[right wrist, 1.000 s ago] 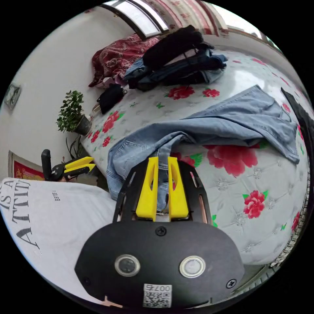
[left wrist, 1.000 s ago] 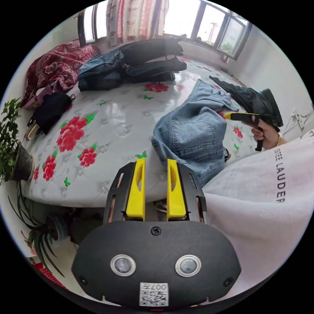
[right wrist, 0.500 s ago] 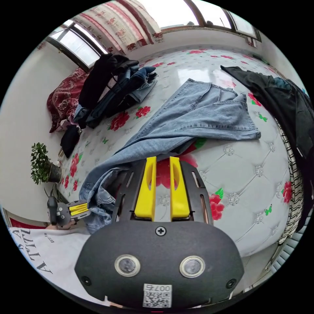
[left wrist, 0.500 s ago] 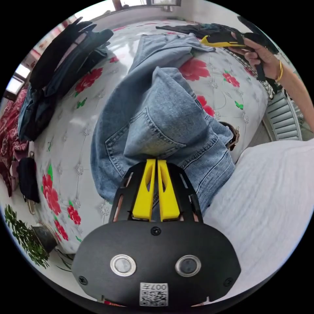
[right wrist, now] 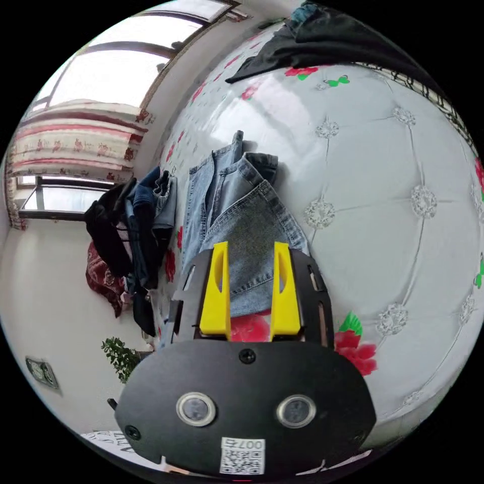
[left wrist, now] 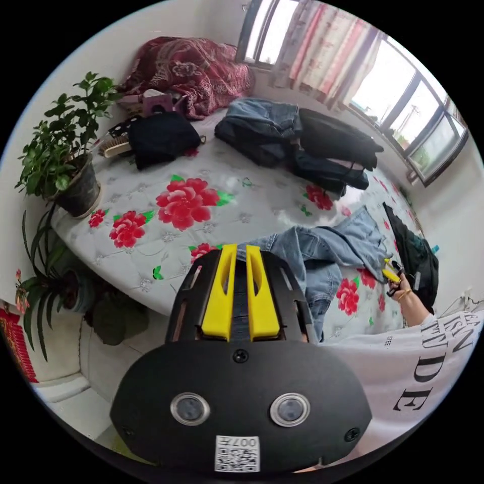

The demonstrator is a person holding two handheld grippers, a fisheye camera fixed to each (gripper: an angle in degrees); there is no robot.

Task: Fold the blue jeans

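A white quilted bed cover printed with red flowers (left wrist: pixel 166 222) carries the crumpled light-blue denim jeans (left wrist: pixel 322 252) near its front edge. The left gripper (left wrist: pixel 241 252) has its yellow jaws clenched on dark denim of the jeans. The right gripper (right wrist: pixel 250 250) hovers over a jeans leg end (right wrist: pixel 247 222), jaws spread, grasping nothing.

Light-blue jeans (right wrist: pixel 237 212); white bedcover (left wrist: pixel 151 222) with red flowers; yellow-jawed left gripper (left wrist: pixel 241 262)
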